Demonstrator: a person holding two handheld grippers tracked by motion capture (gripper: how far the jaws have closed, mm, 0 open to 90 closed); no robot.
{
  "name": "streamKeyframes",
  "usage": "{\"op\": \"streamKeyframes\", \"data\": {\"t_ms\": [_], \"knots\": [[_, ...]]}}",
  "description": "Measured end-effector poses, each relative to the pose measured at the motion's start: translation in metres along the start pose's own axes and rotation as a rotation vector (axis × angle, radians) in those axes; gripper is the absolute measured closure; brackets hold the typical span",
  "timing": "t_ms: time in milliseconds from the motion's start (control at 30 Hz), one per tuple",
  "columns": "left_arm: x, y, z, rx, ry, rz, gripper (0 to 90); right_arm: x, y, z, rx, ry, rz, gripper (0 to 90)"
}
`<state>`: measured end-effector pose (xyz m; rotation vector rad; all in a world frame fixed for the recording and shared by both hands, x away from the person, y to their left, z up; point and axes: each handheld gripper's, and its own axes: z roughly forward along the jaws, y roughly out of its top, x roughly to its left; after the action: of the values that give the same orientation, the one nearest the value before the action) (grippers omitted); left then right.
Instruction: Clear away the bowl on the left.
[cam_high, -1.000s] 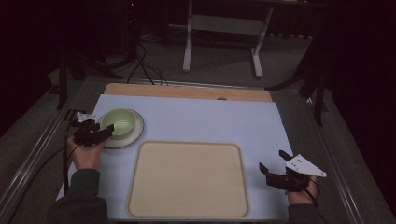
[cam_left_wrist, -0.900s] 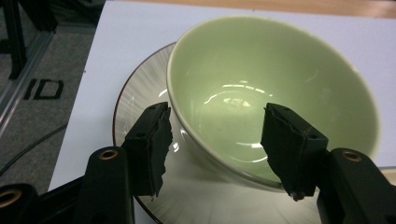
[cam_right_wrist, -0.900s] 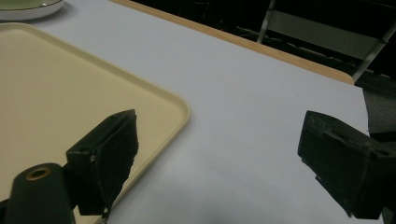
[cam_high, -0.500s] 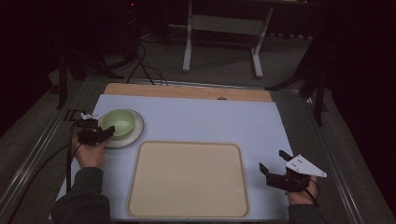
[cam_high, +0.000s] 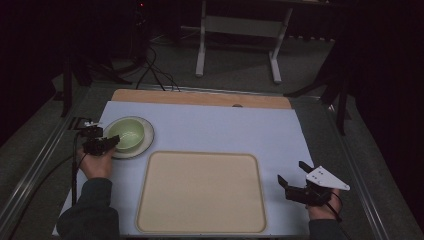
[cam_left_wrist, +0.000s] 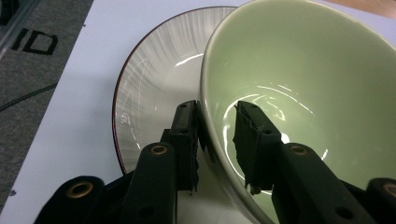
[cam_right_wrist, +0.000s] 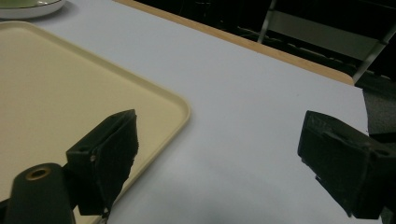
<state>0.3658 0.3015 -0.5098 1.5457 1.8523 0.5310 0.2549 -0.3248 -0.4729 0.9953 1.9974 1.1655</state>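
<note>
A pale green bowl (cam_high: 127, 134) stands on a white plate with a dark rim (cam_high: 146, 143) at the table's left. My left gripper (cam_high: 112, 142) has reached the bowl's near-left rim. In the left gripper view the bowl (cam_left_wrist: 303, 84) wall runs between the jaws, one outside over the plate (cam_left_wrist: 154, 84) and one inside; the left gripper (cam_left_wrist: 217, 116) is shut on that rim. My right gripper (cam_high: 291, 171) stands open and holds nothing, low over the table's right front, beside a beige tray (cam_high: 200, 192). Its jaws (cam_right_wrist: 219, 135) are spread wide over the white mat.
The tray (cam_right_wrist: 56, 84) lies at the table's front centre. A white mat (cam_high: 225, 130) covers the table, with a wooden strip (cam_high: 200, 98) along the far edge. Cables and a metal stand sit on the floor beyond.
My left gripper has moved up and right from beside the plate onto the bowl's rim and closed on it. The right gripper has stayed put.
</note>
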Motion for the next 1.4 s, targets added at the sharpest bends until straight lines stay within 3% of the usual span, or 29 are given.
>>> {"op": "streamKeyframes", "data": {"t_ms": [267,467,700,967,1067,1400], "knots": [[0.004,0.002,0.000,0.012,-0.015,-0.040,76.3,0.000,0.000,0.000,-0.001,0.000,0.000,12.1],[0.002,0.001,-0.001,0.007,0.013,-0.042,79.9,0.000,0.000,0.000,-0.001,0.000,0.000,12.1],[0.001,0.001,-0.002,0.006,0.012,-0.041,82.8,0.000,0.000,0.000,-0.002,0.000,0.000,12.1],[0.001,0.000,-0.006,-0.012,-0.027,-0.064,83.7,0.000,0.000,0.000,-0.003,-0.001,-0.001,12.1],[0.004,0.000,-0.007,-0.015,-0.055,-0.090,83.5,0.000,0.000,-0.001,-0.005,-0.001,-0.002,12.1],[0.004,0.001,-0.013,-0.042,-0.107,-0.109,83.2,0.000,0.000,-0.001,-0.007,-0.003,0.001,12.1]]}}
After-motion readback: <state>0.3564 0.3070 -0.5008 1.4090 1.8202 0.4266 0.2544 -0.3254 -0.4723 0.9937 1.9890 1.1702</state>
